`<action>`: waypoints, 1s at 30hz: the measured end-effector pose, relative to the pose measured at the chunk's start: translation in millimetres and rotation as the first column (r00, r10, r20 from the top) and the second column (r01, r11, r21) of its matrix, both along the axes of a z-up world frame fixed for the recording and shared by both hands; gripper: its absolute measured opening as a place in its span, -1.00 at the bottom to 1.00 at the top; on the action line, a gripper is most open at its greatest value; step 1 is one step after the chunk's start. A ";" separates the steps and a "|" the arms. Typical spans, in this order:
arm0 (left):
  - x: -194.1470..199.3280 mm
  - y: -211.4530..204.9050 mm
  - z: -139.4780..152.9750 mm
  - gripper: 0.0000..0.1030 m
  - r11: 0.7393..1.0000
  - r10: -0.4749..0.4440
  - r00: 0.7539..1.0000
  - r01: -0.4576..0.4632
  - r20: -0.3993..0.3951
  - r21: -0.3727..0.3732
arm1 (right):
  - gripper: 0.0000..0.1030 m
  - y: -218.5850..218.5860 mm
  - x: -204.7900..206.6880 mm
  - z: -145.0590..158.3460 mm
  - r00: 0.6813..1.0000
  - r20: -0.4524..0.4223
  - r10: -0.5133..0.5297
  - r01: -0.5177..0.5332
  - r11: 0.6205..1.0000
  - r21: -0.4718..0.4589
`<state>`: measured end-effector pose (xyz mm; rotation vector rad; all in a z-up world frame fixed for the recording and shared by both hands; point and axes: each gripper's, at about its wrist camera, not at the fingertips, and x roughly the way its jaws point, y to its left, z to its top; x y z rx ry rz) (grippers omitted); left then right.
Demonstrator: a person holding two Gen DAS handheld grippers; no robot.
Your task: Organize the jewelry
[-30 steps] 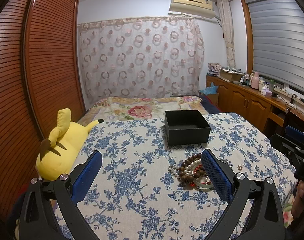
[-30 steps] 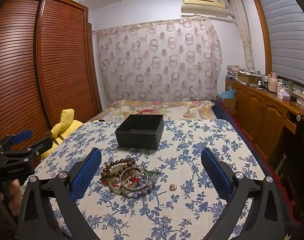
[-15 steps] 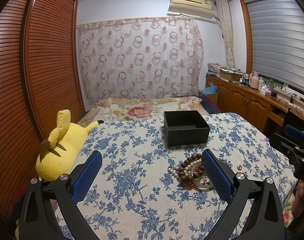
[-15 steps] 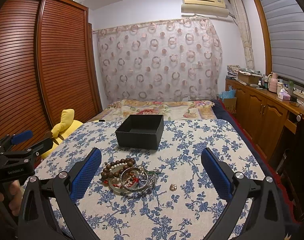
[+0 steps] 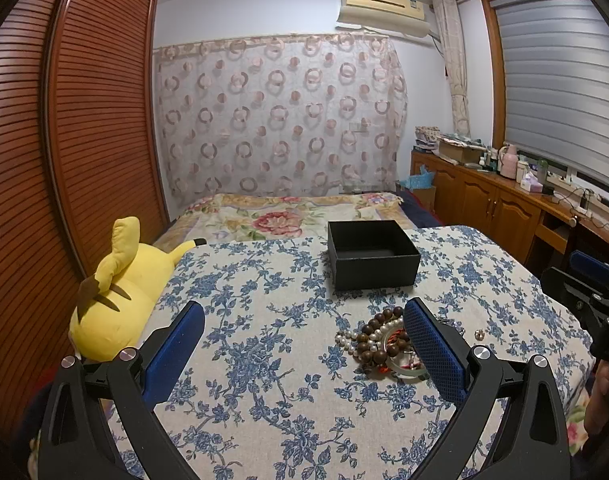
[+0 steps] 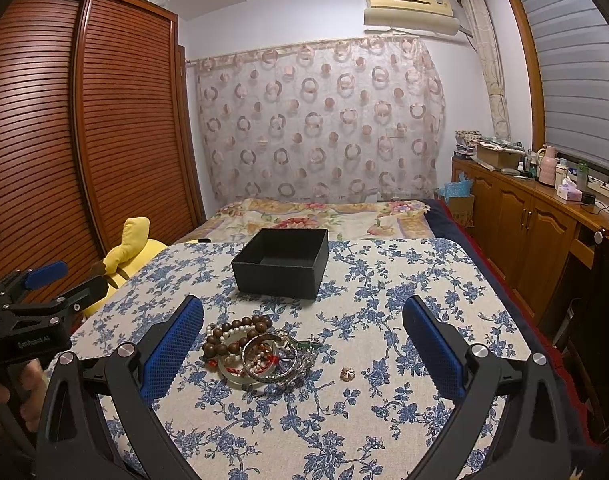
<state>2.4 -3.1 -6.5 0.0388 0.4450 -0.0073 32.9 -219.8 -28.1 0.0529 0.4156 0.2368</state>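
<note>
Both tongs hover over the near edge of the tabletop (image 6: 384, 420), which is covered in a blue floral cloth. The left tongs (image 5: 304, 316) and right tongs (image 6: 304, 308) are each spread wide and hold nothing. Just beyond lies the jewelry heap (image 6: 256, 350) of beads, pearls and bangles, a small ring (image 6: 346, 373) beside it. Farther, toward the far edge, the black box (image 6: 282, 262) sits open.

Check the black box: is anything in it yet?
Looks empty: the black box shows bare dark floor; its near corner is hidden. The jewelry pile lies on the cloth.
</note>
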 end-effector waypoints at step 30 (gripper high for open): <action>-1.2 -3.1 1.3 0.88 1.000 0.000 1.000 0.000 0.002 -0.001 | 0.95 5.3 1.8 -4.0 1.000 -0.001 0.004 -0.004 1.000 0.001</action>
